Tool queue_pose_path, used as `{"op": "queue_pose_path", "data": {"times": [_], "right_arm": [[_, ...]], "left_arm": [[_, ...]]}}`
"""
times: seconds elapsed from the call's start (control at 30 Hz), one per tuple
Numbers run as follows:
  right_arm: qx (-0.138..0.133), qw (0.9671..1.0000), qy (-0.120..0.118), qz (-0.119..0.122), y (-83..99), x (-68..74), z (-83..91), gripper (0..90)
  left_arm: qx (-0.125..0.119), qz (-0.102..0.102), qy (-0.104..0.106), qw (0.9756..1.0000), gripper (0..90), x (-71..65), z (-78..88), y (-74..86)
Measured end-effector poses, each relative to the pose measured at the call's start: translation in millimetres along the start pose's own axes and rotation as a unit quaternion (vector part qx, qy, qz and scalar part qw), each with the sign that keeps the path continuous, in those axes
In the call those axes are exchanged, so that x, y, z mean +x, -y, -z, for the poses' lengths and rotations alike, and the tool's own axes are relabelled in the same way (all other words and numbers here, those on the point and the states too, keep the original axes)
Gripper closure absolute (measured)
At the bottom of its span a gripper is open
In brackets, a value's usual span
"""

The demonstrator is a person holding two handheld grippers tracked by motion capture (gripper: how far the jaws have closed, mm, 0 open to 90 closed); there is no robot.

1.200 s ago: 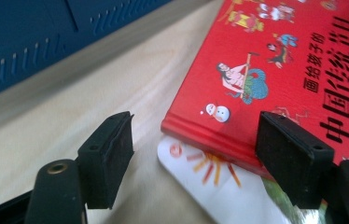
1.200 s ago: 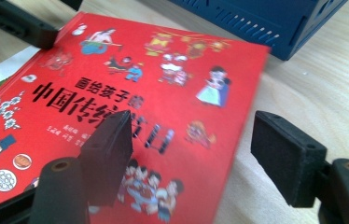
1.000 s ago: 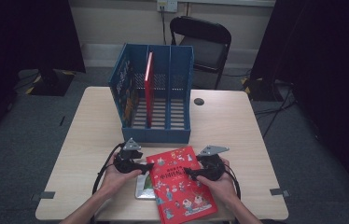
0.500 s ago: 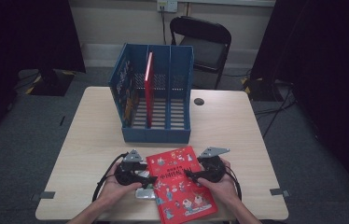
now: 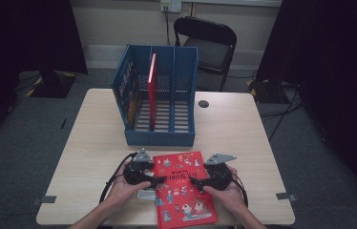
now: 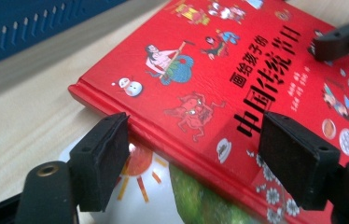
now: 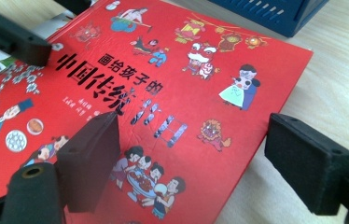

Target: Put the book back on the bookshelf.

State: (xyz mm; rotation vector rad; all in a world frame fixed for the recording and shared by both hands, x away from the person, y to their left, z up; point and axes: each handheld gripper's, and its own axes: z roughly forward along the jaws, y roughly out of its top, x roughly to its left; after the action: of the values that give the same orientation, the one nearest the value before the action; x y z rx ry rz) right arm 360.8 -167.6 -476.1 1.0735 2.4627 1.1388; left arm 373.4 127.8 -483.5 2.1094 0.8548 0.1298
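A red picture book [image 5: 183, 191] lies flat near the table's front edge, over a white and green book [image 6: 140, 191]. My left gripper [image 5: 160, 181] is at its left edge. In the left gripper view the red book [image 6: 238, 93] has its spine between the open jaws of the left gripper [image 6: 196, 158], with gaps on both sides. My right gripper [image 5: 193, 181] is at the right side. In the right gripper view the right gripper [image 7: 196, 158] has one pad above the red cover [image 7: 163, 93] and one over bare table. Both grippers' jaws have just been opening.
A blue file rack [image 5: 160, 102] stands mid-table, with a red book [image 5: 152, 90] upright in it and a patterned book [image 5: 130, 95] in its left slot. A small black disc [image 5: 204, 103] lies to its right. A black chair [image 5: 207, 43] is behind the table.
Both hands stay at the red book's sides and the book lies in the same spot. The left hand has edged slightly toward the front edge.
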Motion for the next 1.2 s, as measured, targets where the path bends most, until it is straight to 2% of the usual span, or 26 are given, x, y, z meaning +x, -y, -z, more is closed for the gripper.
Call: {"op": "queue_pose_path", "data": {"times": [0.1, 0.23, 0.57, 0.7, 0.8, 0.93, 1.0, 1.1, 1.2], "right_arm": [[0.000, 1.0000, 0.003, 0.001, 1.6, 2.8, -0.3, 12.8], [-0.004, 1.0000, 0.002, -0.003, 1.8, 1.8, -2.9, 10.2], [-0.005, 0.9994, -0.006, -0.035, -0.2, -9.6, -9.9, 7.4], [-0.003, 0.9982, -0.021, -0.056, -0.1, -14.4, -13.0, 7.6], [-0.002, 0.9986, -0.016, -0.050, -2.0, -13.4, -13.5, 8.0], [-0.003, 0.9990, -0.008, -0.044, -2.7, -11.6, -10.3, 11.2], [-0.011, 0.9990, -0.008, -0.041, -3.8, -11.5, -7.4, 12.9], [-0.037, 0.9989, -0.004, -0.029, -7.5, -10.2, 1.7, 18.8], [-0.048, 0.9984, -0.009, -0.028, -11.5, -10.0, 6.6, 18.8]], "left_arm": [[-0.007, 0.006, 0.004, 1.0000, 28.3, 4.8, 0.1, -0.2], [-0.011, 0.001, 0.005, 0.9999, 29.3, 6.7, -0.6, -0.1], [-0.024, -0.002, 0.003, 0.9997, 26.6, 9.0, -5.2, -0.6], [-0.028, -0.004, -0.002, 0.9996, 24.7, 9.6, -6.7, -0.9], [-0.028, -0.003, -0.005, 0.9996, 24.7, 8.8, -6.5, -0.5], [-0.010, -0.004, 0.002, 0.9999, 25.4, 5.7, -1.1, 0.5], [-0.001, 0.000, 0.013, 0.9999, 26.4, 2.0, 2.9, 2.3], [-0.004, -0.005, 0.026, 0.9996, 27.3, -1.0, 5.0, 4.6], [-0.011, 0.006, 0.034, 0.9993, 26.7, 0.7, 3.4, 5.5]]}}
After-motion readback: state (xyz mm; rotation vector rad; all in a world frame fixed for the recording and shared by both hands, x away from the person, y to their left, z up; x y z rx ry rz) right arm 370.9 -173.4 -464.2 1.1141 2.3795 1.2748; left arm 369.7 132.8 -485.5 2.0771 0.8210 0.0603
